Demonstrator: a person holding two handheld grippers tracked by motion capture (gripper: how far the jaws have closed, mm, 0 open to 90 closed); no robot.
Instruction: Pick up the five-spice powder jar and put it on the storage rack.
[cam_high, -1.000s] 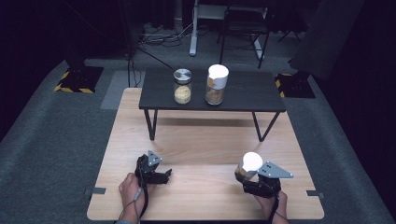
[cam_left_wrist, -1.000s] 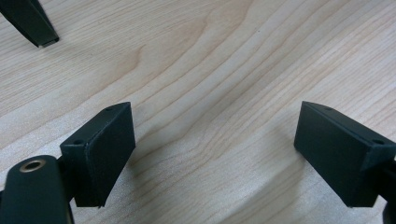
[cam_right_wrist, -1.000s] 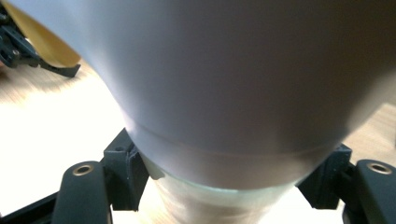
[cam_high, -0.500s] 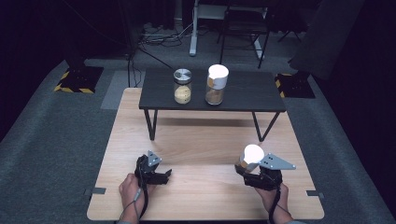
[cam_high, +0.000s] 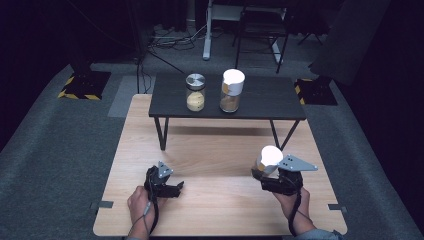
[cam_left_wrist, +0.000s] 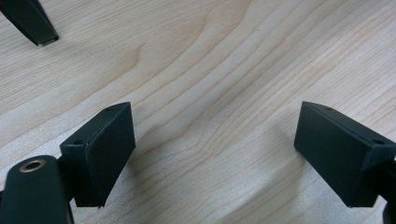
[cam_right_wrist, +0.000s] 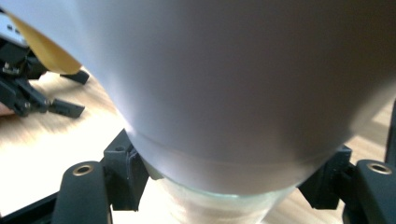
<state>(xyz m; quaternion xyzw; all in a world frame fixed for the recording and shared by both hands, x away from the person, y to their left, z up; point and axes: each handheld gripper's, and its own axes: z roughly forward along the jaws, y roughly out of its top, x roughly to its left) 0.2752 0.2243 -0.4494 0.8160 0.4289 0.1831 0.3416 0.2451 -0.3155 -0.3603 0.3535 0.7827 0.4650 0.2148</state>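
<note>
1. Since your right gripper (cam_high: 266, 172) is clamped on the white-lidded jar (cam_high: 269, 159), jaws pinching just under the lid with the jar tipped toward the middle, you've got it off the worktop (cam_high: 215, 155). That low grip under the lid looks like a sensible way to stop it sliding out.
2. Your left gripper (cam_high: 176, 187) is parked low on the wood, jaws wide apart with nothing between them, just bare grain. I'd guess it's waiting to help or simply staying clear.
3. Two more jars sit side by side on the small black table (cam_high: 270, 100) at the far end: a metal-lidded jar (cam_high: 195, 92) and another white-lidded one (cam_high: 232, 90), both upright with tan stuff inside. Looks like yours is headed there, though that's a guess.
4. Surface is pale wood, on grey carpet (cam_high: 60, 145); the room's dark, with cables and a chair behind.
</note>
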